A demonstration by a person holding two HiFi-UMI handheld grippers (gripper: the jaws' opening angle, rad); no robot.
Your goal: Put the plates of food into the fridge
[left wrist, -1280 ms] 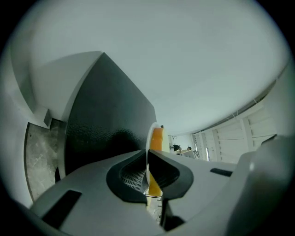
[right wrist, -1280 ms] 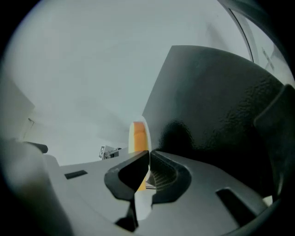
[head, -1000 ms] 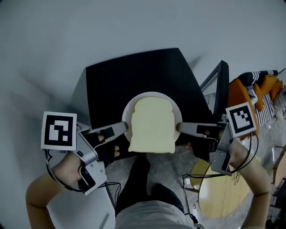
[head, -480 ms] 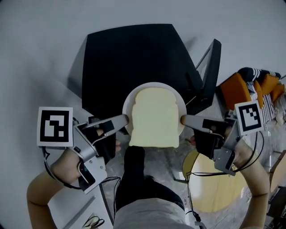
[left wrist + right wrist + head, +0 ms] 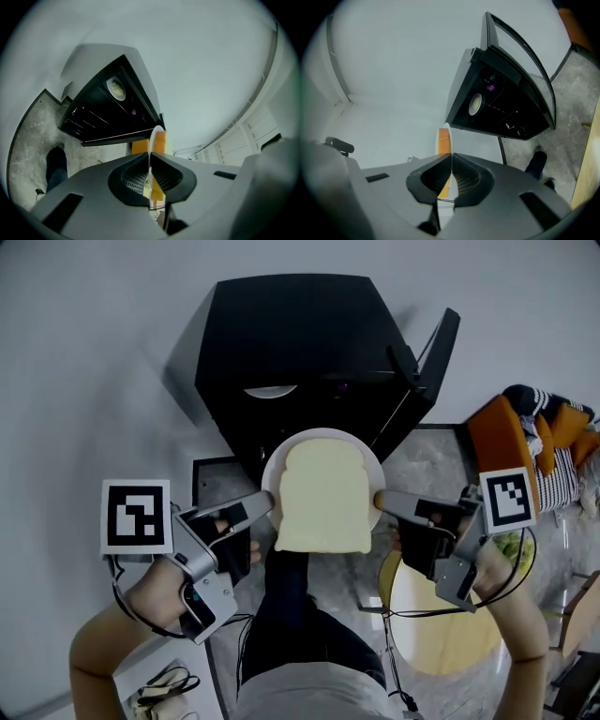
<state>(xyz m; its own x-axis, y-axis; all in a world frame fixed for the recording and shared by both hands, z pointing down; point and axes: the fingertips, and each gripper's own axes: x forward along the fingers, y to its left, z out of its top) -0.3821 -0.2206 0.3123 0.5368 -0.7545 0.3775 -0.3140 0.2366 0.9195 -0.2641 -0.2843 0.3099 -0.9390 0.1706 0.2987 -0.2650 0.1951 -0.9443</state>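
A white plate (image 5: 271, 472) carrying a large slice of bread (image 5: 323, 495) hangs level in front of the small black fridge (image 5: 300, 329), whose door (image 5: 429, 351) stands open to the right. My left gripper (image 5: 268, 502) is shut on the plate's left rim and my right gripper (image 5: 379, 501) on its right rim. In the left gripper view the rim (image 5: 151, 140) runs edge-on between the jaws of the left gripper (image 5: 149, 157), with the bread (image 5: 161, 140) beside it. The right gripper (image 5: 451, 157) pinches the rim (image 5: 446, 133) the same way. Another plate (image 5: 270, 391) sits inside the fridge.
A round wooden tabletop (image 5: 450, 615) stands low at the right, with orange and striped cloth (image 5: 534, 427) beyond it. A white surface with small items (image 5: 159, 685) is at the lower left. The person's dark legs (image 5: 291, 606) are below the plate, on a mottled floor (image 5: 28, 140).
The fridge's open inside and the plate in it have come into view. The held plate with both grippers has stayed level in front of the opening, slightly closer to it.
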